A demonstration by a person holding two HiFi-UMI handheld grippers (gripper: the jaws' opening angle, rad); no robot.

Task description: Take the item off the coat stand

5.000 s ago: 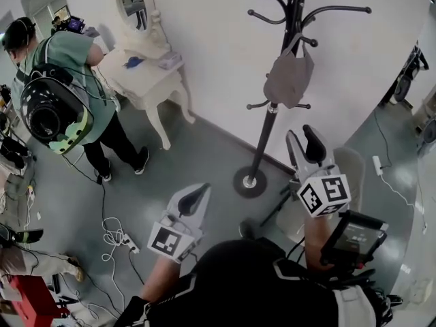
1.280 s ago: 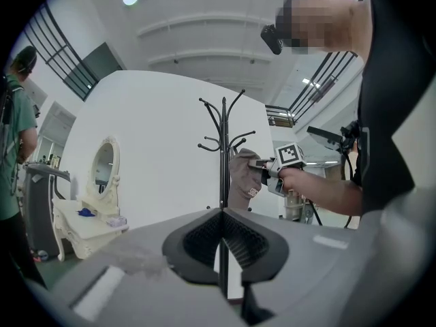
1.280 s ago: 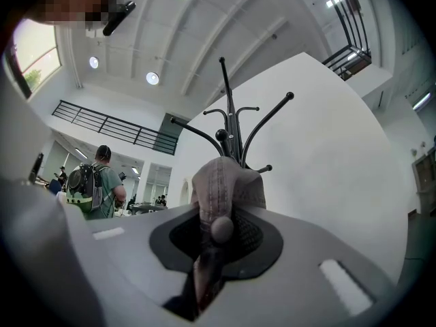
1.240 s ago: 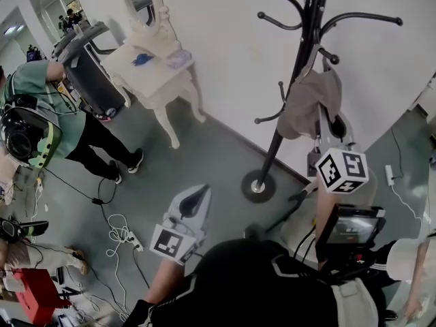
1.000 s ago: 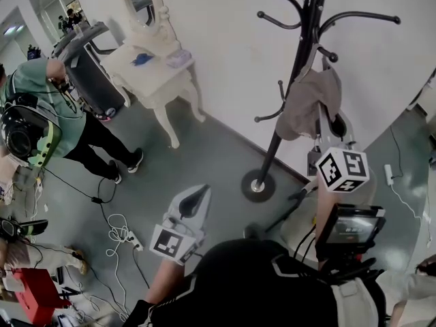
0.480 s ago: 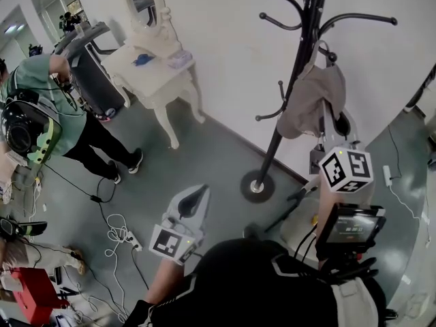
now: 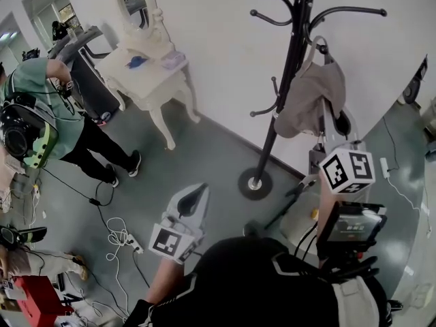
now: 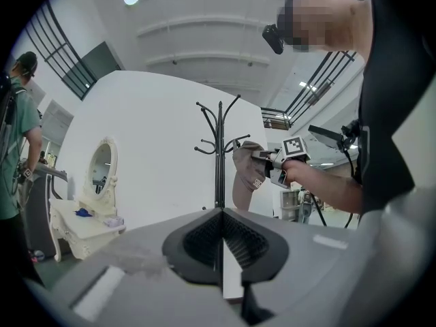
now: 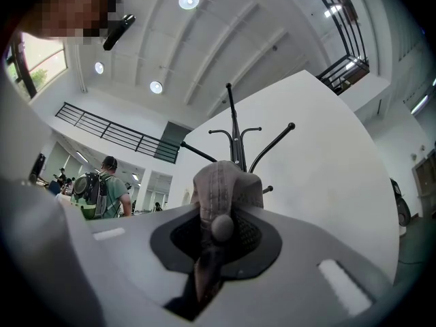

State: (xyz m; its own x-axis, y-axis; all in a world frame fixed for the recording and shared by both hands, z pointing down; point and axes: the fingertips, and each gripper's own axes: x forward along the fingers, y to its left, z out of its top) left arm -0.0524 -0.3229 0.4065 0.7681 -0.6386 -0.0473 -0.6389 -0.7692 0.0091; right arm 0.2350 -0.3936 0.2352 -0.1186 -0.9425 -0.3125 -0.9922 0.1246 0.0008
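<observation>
Item: a grey-brown cap (image 7: 310, 104) hangs just beside the pole of the coat stand (image 7: 287, 67), on its right in the head view. The back strap rises to a peg (image 7: 325, 48) and looks still hooked over it, though the loop is too small to read for sure.
Right gripper (image 9: 215, 237): it is pinching the cap. Cloth fills the gap between the jaws and the crown button sits right at the pads. The gripper is raised to cap height and tilts a little upward toward the stand.
Left gripper (image 8: 223, 240): its jaws are pressed together with nothing between them. It is held low and level, well apart from the stand, and takes no part in the task.
Done: the reach and the grip are made, and the cap's body is in the right gripper's hold.
Left to do: raise the strap clear of the peg's tip, then bring the cap away from the stand.
Progress: I judge it about halfway, with the cap gripped but not yet free.
Next move needs: a lift up and outward along the peg, not a straight pull toward the person.
Risk: the strap may snag on the knob at the peg's end. The stand is slender on a small round base (image 7: 254, 183), so a sideways tug could rock it.
Bystander: a person in a green shirt (image 7: 51, 104) stands by a white dressing table (image 7: 146, 73), far from the stand.
</observation>
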